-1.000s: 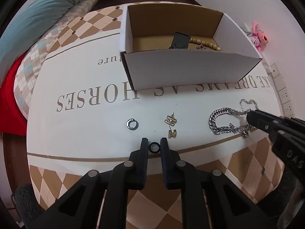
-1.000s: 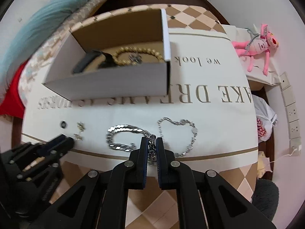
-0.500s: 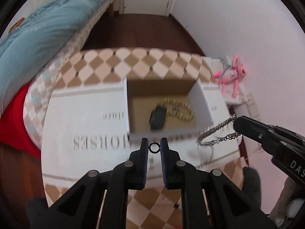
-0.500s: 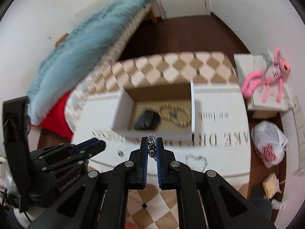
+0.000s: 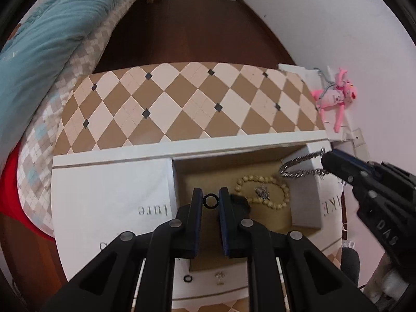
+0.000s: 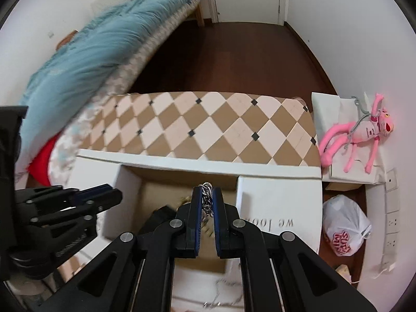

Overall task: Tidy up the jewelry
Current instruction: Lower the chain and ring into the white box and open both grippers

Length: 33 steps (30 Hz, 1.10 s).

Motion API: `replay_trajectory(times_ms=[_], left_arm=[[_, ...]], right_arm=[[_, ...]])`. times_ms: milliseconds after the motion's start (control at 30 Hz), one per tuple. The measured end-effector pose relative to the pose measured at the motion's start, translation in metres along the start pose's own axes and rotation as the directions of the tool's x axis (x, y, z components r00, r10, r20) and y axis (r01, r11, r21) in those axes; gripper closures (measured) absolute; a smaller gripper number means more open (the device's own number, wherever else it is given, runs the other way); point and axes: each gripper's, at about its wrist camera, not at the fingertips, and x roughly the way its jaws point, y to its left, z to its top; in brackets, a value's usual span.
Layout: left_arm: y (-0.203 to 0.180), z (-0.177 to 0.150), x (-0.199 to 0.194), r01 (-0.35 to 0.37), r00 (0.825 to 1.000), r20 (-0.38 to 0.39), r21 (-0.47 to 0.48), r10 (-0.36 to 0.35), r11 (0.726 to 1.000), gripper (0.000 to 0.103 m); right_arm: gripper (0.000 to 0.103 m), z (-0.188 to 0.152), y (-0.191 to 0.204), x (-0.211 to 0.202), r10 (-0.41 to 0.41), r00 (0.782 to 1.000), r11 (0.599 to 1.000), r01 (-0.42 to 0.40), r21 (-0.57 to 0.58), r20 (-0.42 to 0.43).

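Jewelry goes into the box, which sits open-topped on the worktop and already holds a bead bracelet and a dark item. The right gripper has its fingers clamped on the chain, hanging over the box's right wall. Carry it inward past that wall before release (a draped link may snag the rim). The left gripper has its fingers clamped on the ring, above the box floor. Lower it near the floor, then release, to prevent bouncing.
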Motion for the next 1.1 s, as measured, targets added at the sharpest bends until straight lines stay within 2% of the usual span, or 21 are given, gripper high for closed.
replay_trajectory(times_ms=[133, 200, 233, 267, 333, 367, 433, 467, 533, 567, 633, 700, 767, 833, 1100], left_arm=[[0.001, 0.014, 0.006, -0.032, 0.999, -0.038, -0.023, 0.031, 0.999, 0.091], [0.006, 0.019, 0.006, -0.055, 0.997, -0.048, -0.044, 0.053, 0.998, 0.086], [0.007, 0.02, 0.004, -0.06, 0.998, -0.035, -0.053, 0.058, 0.997, 0.077], [0.01, 0.02, 0.0, -0.069, 0.997, -0.025, -0.059, 0.068, 0.996, 0.061], [0.015, 0.018, -0.009, -0.075, 0.997, 0.005, -0.071, 0.075, 0.995, 0.041], [0.019, 0.016, -0.014, -0.077, 0.997, 0.02, -0.083, 0.079, 0.994, 0.038], [0.025, 0.013, -0.02, -0.104, 0.994, 0.032, -0.091, 0.107, 0.99, 0.034], [0.029, 0.01, -0.022, -0.124, 0.991, 0.037, -0.095, 0.128, 0.988, 0.022], [0.034, 0.002, -0.025, -0.154, 0.986, 0.056, -0.106, 0.16, 0.982, 0.003], [0.035, -0.002, -0.025, -0.163, 0.984, 0.062, -0.106, 0.17, 0.981, 0.002], [0.037, -0.013, -0.024, -0.183, 0.979, 0.067, -0.112, 0.192, 0.977, 0.002], [0.036, -0.023, -0.022, -0.192, 0.977, 0.075, -0.11, 0.2, 0.975, 0.002], [0.034, -0.032, -0.019, -0.2, 0.975, 0.081, -0.103, 0.209, 0.974, 0.001], [0.031, -0.041, -0.015, -0.206, 0.973, 0.081, -0.095, 0.214, 0.974, 0.001], [0.025, -0.066, -0.015, -0.211, 0.972, 0.088, -0.103, 0.22, 0.972, 0.001]], right_arm=[[0.094, 0.012, -0.004, 0.027, -0.017, 0.997, 1.0, 0.018, 0.007, -0.074], [0.094, 0.014, -0.006, 0.032, -0.024, 0.995, 1.0, 0.025, 0.014, -0.097], [0.094, 0.013, -0.005, 0.034, -0.029, 0.994, 0.999, 0.031, 0.013, -0.104], [0.093, 0.013, -0.006, 0.034, -0.027, 0.993, 0.999, 0.03, 0.017, -0.112], [0.08, 0.011, -0.008, 0.032, -0.028, 0.994, 0.999, 0.031, 0.031, -0.108], [0.075, 0.009, -0.009, 0.029, -0.023, 0.994, 0.999, 0.027, 0.036, -0.104], [0.054, 0.005, -0.012, 0.023, -0.03, 0.995, 0.998, 0.034, 0.049, -0.095], [0.05, 0.002, -0.012, 0.019, -0.035, 0.996, 0.998, 0.039, 0.048, -0.088], [0.041, -0.004, -0.012, 0.014, -0.072, 0.994, 0.996, 0.076, 0.042, -0.08], [0.038, -0.007, -0.012, 0.013, -0.078, 0.994, 0.996, 0.081, 0.043, -0.08], [0.014, -0.016, -0.01, 0.012, -0.11, 0.99, 0.993, 0.112, 0.028, -0.085], [0.006, -0.024, -0.007, 0.014, -0.123, 0.988, 0.992, 0.125, 0.016, -0.097], [0.006, -0.033, -0.005, 0.018, -0.124, 0.986, 0.992, 0.126, 0.01, -0.112], [0.0, -0.043, -0.002, 0.022, -0.139, 0.983, 0.99, 0.14, 0.0, -0.121], [0.0, -0.065, 0.001, 0.023, -0.146, 0.982, 0.988, 0.15, 0.025, -0.123]])
